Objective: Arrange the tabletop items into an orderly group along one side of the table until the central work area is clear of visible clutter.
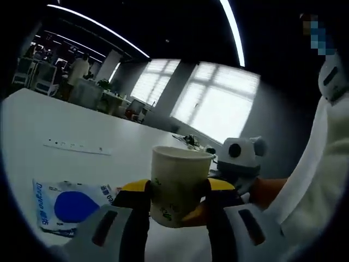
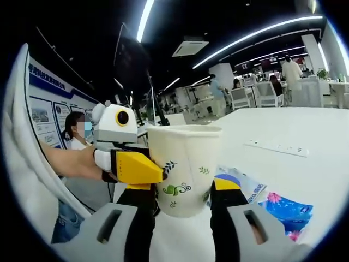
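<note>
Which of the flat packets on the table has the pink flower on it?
The blue packet at the table's near edge; the white packet beside the cup carries a blue disc instead.

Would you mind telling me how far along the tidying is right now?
Nothing looks grouped yet. In hand: the paper cup is clamped by the left gripper and right gripper together. Left: the blue-and-white packet, the floral packet and the power strip lie spread over the table.

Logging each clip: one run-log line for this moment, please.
paper cup gripped by both | left hand-held gripper shut | right hand-held gripper shut | blue packet on table
</note>
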The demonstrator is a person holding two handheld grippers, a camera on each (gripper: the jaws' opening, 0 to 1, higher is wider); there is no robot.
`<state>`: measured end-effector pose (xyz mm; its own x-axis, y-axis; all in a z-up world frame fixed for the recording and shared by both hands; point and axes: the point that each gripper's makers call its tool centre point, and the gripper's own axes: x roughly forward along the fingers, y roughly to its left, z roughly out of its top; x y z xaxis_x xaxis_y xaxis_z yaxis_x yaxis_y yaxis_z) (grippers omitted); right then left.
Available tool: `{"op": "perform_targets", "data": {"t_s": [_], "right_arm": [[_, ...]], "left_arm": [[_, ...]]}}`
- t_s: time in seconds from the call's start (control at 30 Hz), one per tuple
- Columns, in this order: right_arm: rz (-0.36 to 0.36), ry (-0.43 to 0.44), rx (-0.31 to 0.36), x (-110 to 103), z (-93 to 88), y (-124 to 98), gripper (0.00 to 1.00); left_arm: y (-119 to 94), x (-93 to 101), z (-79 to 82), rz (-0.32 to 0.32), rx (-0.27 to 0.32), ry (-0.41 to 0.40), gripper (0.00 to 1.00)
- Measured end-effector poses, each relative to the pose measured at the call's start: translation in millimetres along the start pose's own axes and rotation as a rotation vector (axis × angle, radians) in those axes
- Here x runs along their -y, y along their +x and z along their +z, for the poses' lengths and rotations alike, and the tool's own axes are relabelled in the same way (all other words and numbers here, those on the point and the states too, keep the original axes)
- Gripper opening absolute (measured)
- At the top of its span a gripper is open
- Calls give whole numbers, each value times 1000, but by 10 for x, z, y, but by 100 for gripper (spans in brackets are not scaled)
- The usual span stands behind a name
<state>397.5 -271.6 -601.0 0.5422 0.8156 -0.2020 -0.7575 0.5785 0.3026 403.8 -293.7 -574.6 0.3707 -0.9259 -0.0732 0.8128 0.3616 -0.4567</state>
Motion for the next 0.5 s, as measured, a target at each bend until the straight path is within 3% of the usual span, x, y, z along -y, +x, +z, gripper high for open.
{"op": "perform_targets", "data": {"t_s": [0.1, 0.23, 0.33, 0.4, 0.43, 0.5], "right_arm": [[-1, 1, 2, 12, -2, -14, 38], [8, 16, 34, -2, 37, -51, 38], [4, 24, 48, 9, 62, -76, 38], [2, 7, 51, 10, 68, -92, 38], [1, 5, 52, 12, 67, -98, 38], [3, 3, 56, 12, 60, -108, 37]], "left_arm": [[7, -11, 19, 23, 10, 55, 40], [-28, -64, 80, 56, 16, 86, 51], [-91, -81, 119, 64, -9, 131, 52], [-170, -91, 259, 81, 15, 185, 56], [-222, -56, 404, 77, 59, 204, 59], [-291, 50, 540, 42, 70, 256, 64]]}}
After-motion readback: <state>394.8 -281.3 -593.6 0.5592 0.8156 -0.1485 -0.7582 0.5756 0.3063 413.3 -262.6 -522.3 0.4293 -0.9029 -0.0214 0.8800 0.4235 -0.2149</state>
